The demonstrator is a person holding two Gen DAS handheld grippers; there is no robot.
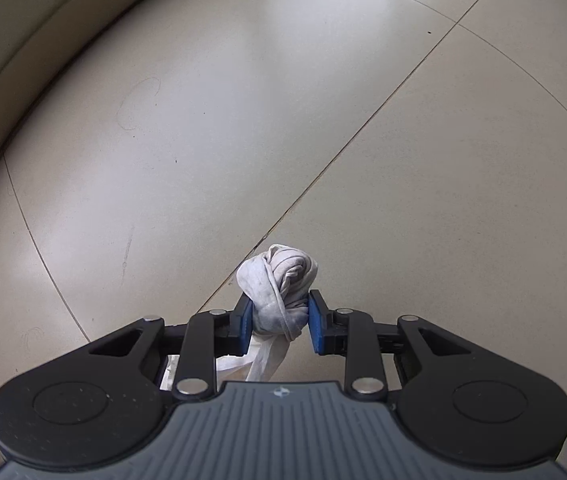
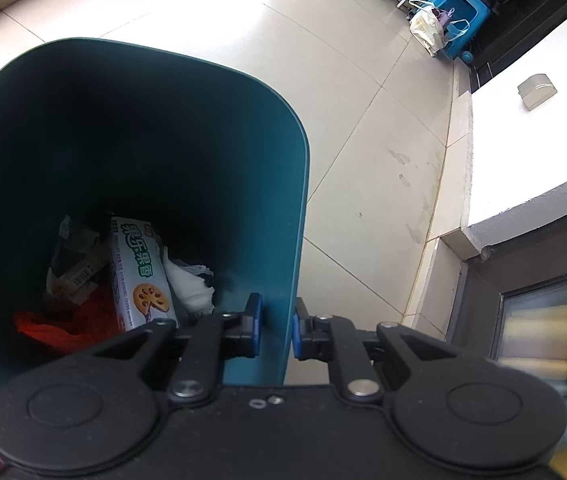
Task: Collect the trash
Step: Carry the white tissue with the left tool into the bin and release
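In the left wrist view, the left gripper (image 1: 277,322) had its blue pads pressed against a knotted, crumpled white tissue wad (image 1: 279,292), jaws narrowed to a small gap, loose ends trailing beneath; the wad hung clear above the tiled floor (image 1: 243,100), over a grout line, probably so it could be carried to the bin. In the right wrist view, the right gripper (image 2: 277,330) was clamped nearly shut on the near wall of the teal trash bin (image 2: 243,120), seemingly to steady it for the drop. Inside lay a biscuit packet (image 2: 139,272), crumpled paper and red plastic.
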